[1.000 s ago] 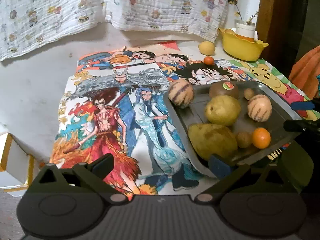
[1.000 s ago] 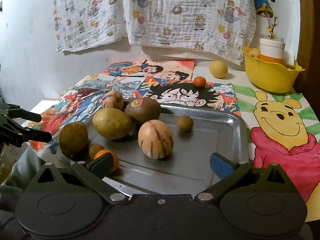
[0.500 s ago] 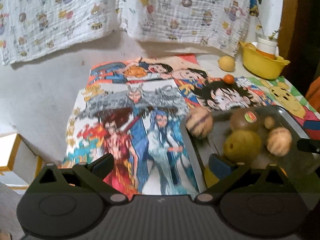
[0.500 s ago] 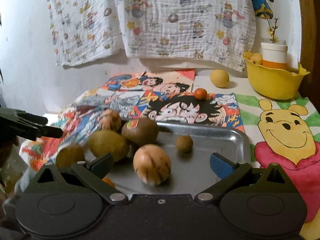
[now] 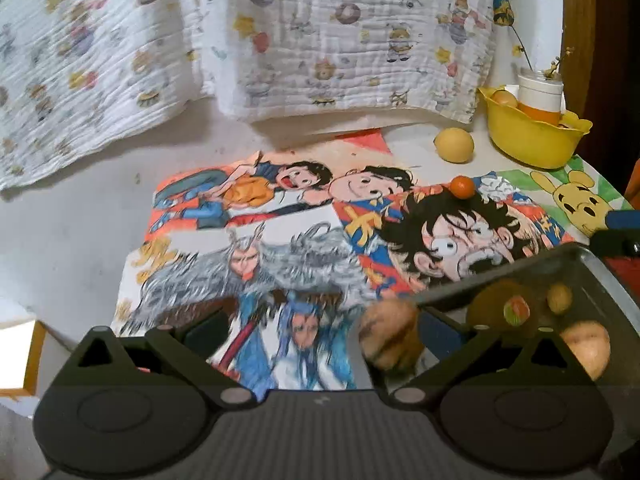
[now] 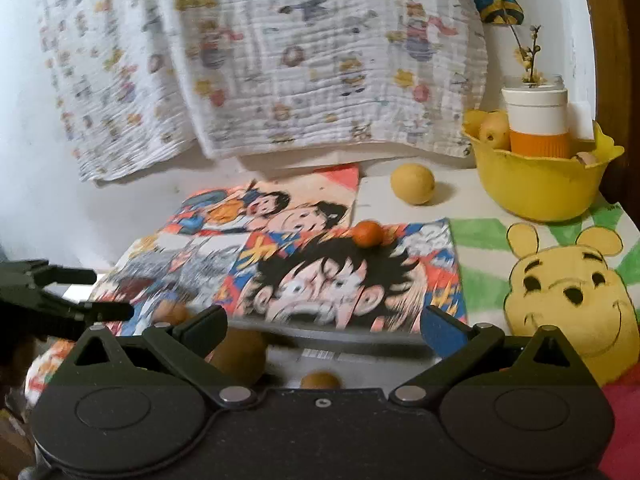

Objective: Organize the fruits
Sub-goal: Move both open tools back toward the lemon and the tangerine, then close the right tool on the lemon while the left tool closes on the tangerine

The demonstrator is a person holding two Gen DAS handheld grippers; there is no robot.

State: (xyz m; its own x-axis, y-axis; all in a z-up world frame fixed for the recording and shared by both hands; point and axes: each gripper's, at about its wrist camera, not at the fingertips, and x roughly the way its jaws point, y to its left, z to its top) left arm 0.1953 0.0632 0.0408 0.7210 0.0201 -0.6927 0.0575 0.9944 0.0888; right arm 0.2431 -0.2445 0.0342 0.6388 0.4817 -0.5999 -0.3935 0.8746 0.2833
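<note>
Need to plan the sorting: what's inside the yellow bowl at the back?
The yellow bowl holds a white-and-orange container with a twig, a yellowish fruit and another fruit's top. The bottom is hidden by its wall.

The tray (image 5: 600,258) is grey metal with a dull sheen. The bowl (image 6: 536,188) is glossy yellow plastic. The hanging cloth (image 6: 320,60) is crinkled, matt fabric. The table mat (image 5: 280,216) appears to be matt printed paper or cloth; blur prevents confirmation.
</note>
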